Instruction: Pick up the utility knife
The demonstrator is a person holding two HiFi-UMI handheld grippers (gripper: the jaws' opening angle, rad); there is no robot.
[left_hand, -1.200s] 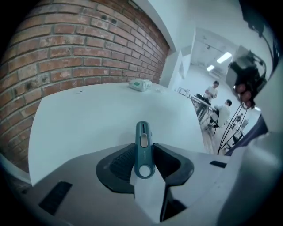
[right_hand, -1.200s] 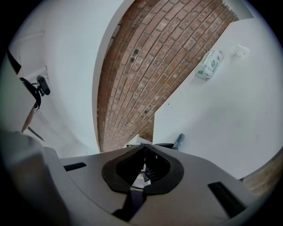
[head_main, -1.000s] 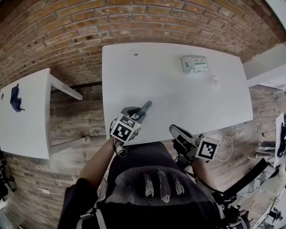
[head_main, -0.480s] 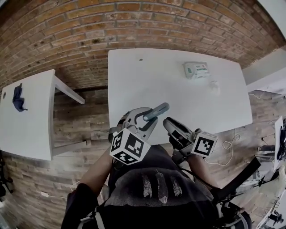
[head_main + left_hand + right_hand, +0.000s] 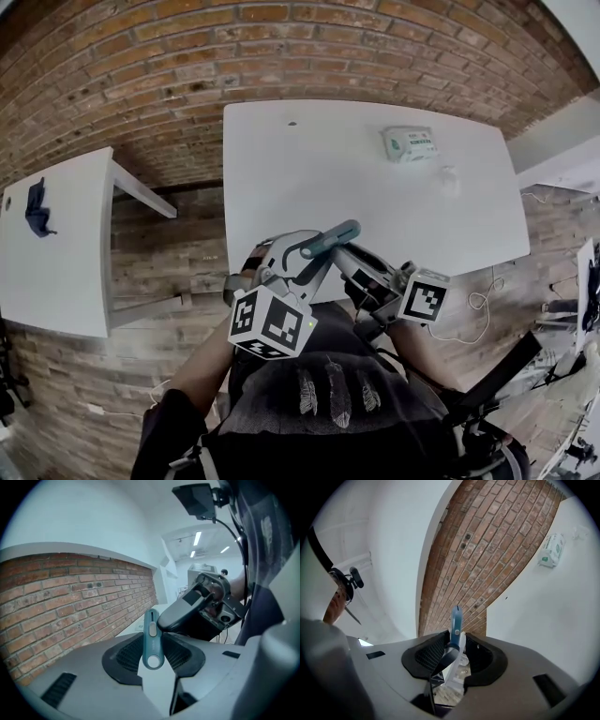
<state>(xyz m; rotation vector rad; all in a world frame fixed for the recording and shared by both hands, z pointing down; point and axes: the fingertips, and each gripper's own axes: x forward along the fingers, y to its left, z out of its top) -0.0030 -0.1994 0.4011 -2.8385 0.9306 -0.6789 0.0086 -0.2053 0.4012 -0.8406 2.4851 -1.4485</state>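
Left gripper view: left hand-held gripper [image 5: 152, 654] clamped on teal utility knife [image 5: 153, 641]; right hand-held gripper [image 5: 456, 651] opening, knife tip between its jaws.

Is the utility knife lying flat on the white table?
No, the utility knife is clamped between the jaws of the left gripper, held up in the air.

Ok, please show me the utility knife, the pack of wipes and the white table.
utility knife [image 5: 153, 644]: left gripper view, middle of its teal handle.
pack of wipes [image 5: 410, 143]: head view, middle of its top face.
white table [image 5: 309, 178]: head view, bare part of its top.
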